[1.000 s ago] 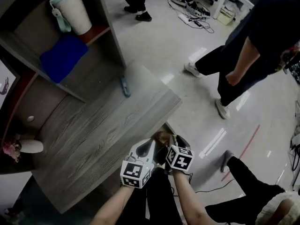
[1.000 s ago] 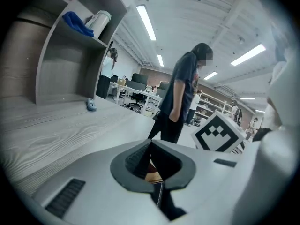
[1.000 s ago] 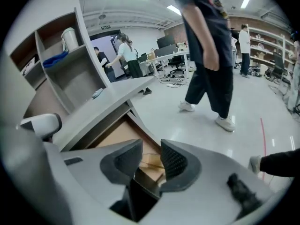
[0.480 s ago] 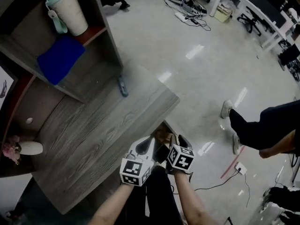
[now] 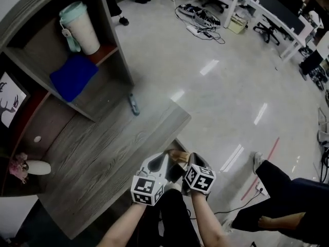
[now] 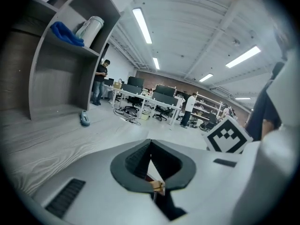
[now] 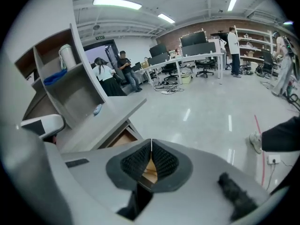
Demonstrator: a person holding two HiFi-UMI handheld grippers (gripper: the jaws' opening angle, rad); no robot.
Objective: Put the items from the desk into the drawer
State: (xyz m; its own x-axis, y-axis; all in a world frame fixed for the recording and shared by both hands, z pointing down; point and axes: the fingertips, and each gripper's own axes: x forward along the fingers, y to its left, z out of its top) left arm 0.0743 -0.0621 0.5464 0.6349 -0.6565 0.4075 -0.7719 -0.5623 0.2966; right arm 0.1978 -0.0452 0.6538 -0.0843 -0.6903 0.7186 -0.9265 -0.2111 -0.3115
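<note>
My two grippers hang side by side over the open drawer (image 5: 177,154) at the desk's (image 5: 110,156) front corner. The left gripper (image 5: 163,160) is shut, its pads (image 6: 140,161) meeting at the tip with nothing between them. The right gripper (image 5: 181,163) has just been closing and is now shut and holds nothing; below its tip the drawer's wooden inside (image 7: 123,138) shows. A small blue-grey item (image 5: 133,104) lies on the desk beside the shelf unit; the same blue-grey item (image 6: 85,120) is far ahead of the left gripper (image 6: 150,142), and that blue-grey item (image 7: 97,109) is also far from the right gripper (image 7: 151,141).
The shelf unit (image 5: 110,40) holds a pale lidded cup (image 5: 81,27) and a blue cloth (image 5: 73,76). A white rounded object (image 5: 37,167) and a pink thing (image 5: 18,166) sit at the desk's left end. A person's legs (image 5: 277,189) stand on the shiny floor at right.
Both grippers have lifted slightly above the drawer. The person on the floor has walked from the upper right toward the lower right.
</note>
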